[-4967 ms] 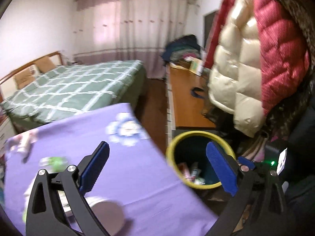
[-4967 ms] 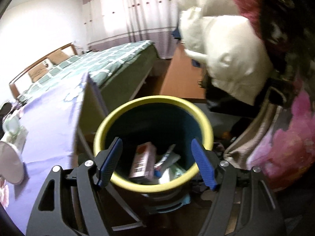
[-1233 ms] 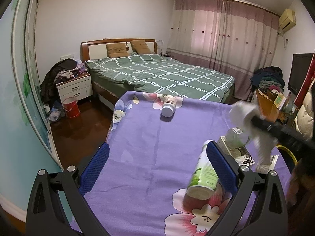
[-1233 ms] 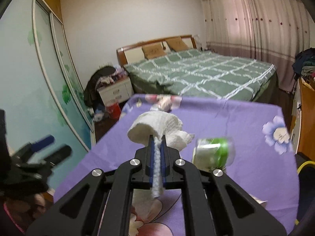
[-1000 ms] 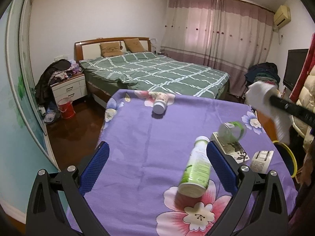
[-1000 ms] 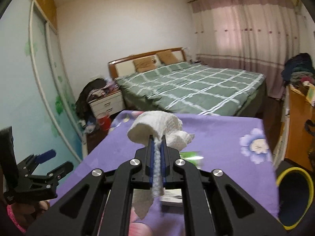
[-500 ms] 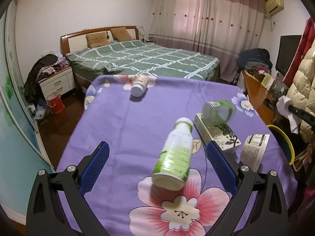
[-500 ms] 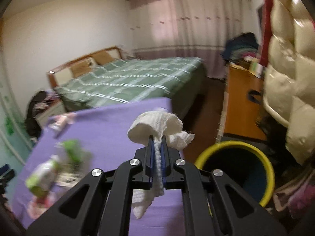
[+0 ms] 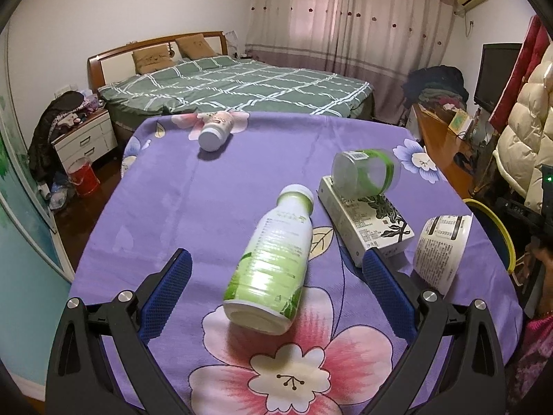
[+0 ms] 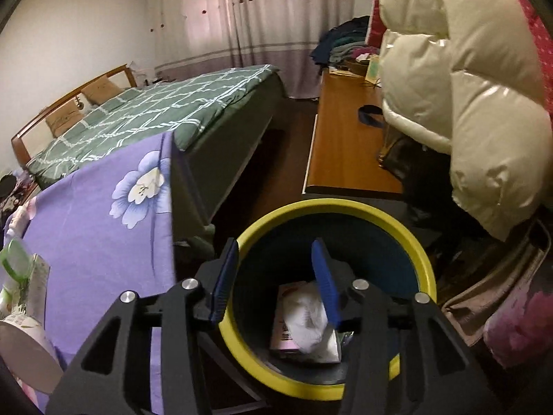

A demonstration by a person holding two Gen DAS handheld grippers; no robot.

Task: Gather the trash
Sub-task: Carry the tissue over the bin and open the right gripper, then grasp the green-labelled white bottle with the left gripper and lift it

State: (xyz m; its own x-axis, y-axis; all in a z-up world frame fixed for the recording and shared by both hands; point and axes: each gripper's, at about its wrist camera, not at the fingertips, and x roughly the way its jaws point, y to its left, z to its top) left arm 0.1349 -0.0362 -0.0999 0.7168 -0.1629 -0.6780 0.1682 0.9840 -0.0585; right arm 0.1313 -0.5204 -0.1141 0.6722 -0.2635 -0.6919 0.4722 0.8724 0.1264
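Left view, your tongs: the left tongs [image 9: 274, 266] stand wide apart, holding nothing, low over the purple flowered counter [image 9: 214, 186].
Left view, trash: a green-and-white bottle [image 9: 271, 263] lies on its side between the blue pads, touching neither; beside it a white box [image 9: 366, 223] with a clear green-banded jar [image 9: 366, 173] resting on it, a paper cup [image 9: 440, 245] near the counter's right edge, and a small white bottle [image 9: 216, 129] at the far end.
Right view, your tongs: the right tongs [image 10: 274, 278] are opening above the yellow-rimmed bin [image 10: 418, 252], nothing between the pads.
Right view, trash: the white tissue wad [image 10: 309, 321] is free inside the bin (on a pink carton [image 10: 285, 318]).
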